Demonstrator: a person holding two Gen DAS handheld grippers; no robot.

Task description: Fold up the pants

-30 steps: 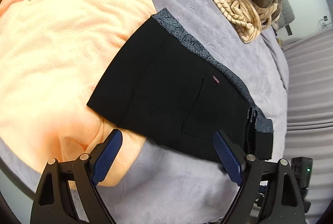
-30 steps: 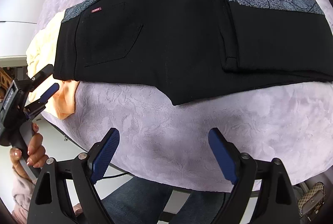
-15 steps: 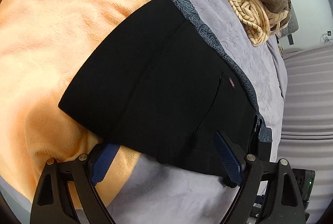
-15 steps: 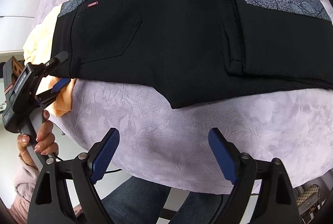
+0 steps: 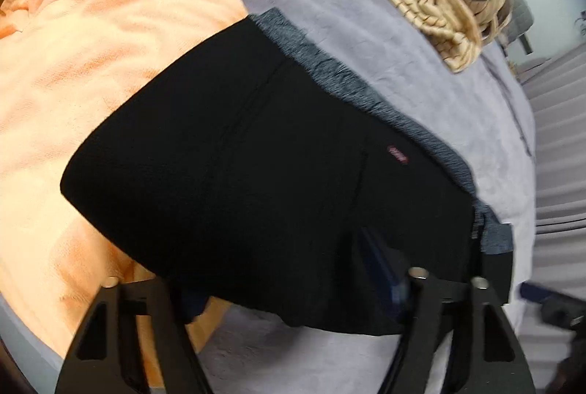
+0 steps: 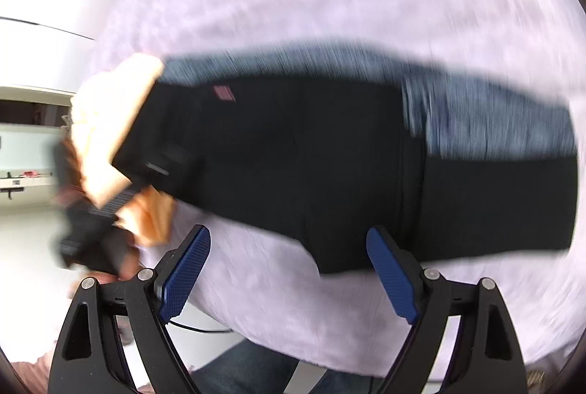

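Black pants [image 5: 256, 192] now drape over our left hand-held gripper [image 5: 289, 287], which has slid under their end, grip unclear, while our right hand-held gripper [image 6: 289, 273] hovers wide apart, ready for folding.

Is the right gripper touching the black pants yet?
Apart: the right wrist view shows the right gripper open, lilac bedspread visible between its blue pads and the black pants.
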